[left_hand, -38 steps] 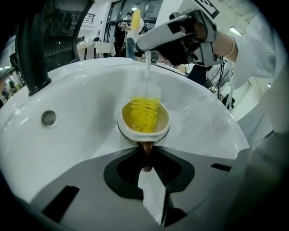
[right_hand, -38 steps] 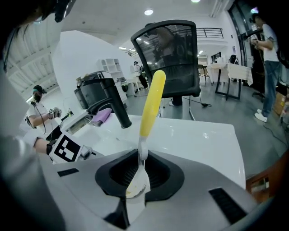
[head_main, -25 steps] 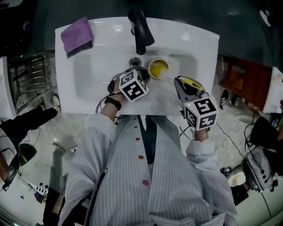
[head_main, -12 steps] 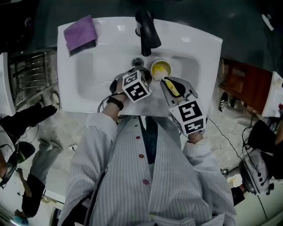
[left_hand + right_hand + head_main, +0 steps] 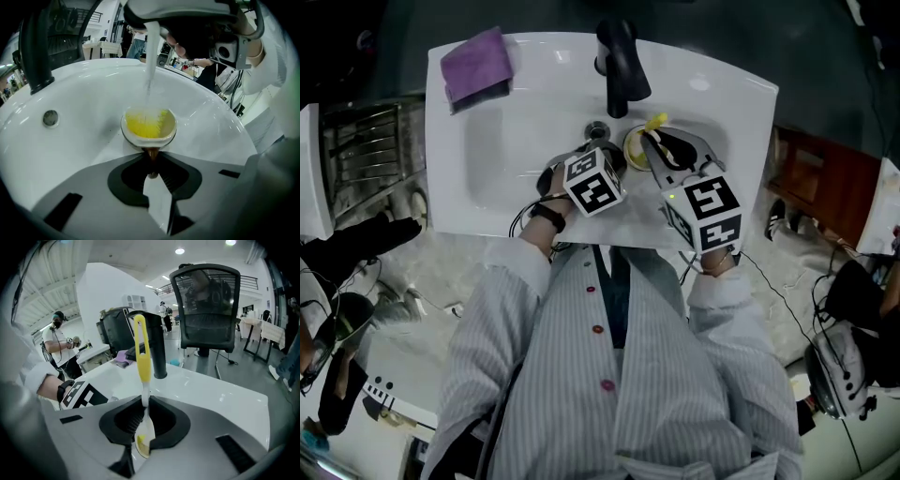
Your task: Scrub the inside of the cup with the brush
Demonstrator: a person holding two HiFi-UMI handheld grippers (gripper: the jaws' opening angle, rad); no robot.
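Left gripper (image 5: 151,164) clenched on the near side of a small cup (image 5: 149,126), yellow inside, standing just ahead of its jaws in a white sink (image 5: 506,141). Right gripper (image 5: 143,427) close beside the left one and a little higher, grasping a brush (image 5: 142,352) by its white end, yellow end sticking out ahead of the jaws over the cup. Cannot tell whether brush touches cup. Black tap (image 5: 619,66) just beyond both grippers.
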